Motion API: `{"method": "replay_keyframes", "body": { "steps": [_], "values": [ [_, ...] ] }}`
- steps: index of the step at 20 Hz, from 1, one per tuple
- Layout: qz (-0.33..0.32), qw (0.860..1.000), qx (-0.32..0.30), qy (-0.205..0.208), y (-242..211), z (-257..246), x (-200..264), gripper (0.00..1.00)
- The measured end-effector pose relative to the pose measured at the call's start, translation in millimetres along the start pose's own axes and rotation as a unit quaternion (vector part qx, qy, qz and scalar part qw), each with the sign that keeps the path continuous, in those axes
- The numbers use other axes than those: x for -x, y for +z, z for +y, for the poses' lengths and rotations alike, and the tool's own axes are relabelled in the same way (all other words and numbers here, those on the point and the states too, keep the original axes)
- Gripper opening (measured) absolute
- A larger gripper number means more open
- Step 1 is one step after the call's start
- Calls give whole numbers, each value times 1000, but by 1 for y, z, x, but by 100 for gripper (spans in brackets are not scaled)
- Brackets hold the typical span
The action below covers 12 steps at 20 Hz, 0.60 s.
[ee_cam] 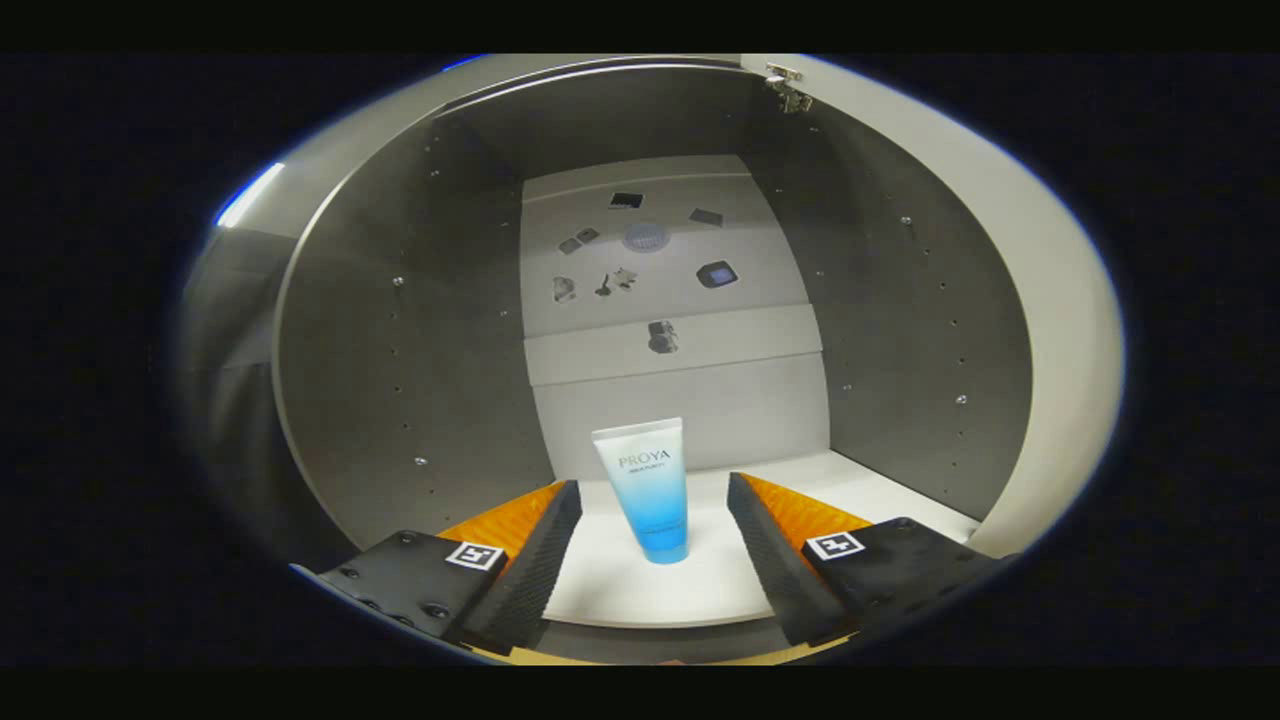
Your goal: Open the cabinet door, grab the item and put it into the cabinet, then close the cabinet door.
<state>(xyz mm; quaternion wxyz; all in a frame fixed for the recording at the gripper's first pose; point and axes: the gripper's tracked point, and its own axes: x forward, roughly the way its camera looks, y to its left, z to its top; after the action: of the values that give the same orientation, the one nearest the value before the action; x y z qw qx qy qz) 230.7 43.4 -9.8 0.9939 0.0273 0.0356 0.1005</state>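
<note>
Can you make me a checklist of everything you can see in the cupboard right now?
Surface: white cabinet shelf, tube standing on it.
Job's things: blue and white tube stands upright on its cap inside the cabinet, door open, hinge visible up top.
Clutter: small dark items on the back panel, too small to identify.
Grippers: gripper open, a finger each side of the tube, not touching it.
Cables: nothing seen.
Surroundings: grey side walls with peg holes.
</note>
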Motion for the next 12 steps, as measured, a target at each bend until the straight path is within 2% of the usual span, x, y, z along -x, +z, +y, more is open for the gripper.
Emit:
{"method": "replay_keyframes", "body": {
  "steps": [4,12],
  "values": [
    [-33,999,24,5,37,14,60,96],
    [-20,999,24,9,74,12,224,97]
  ]
}}
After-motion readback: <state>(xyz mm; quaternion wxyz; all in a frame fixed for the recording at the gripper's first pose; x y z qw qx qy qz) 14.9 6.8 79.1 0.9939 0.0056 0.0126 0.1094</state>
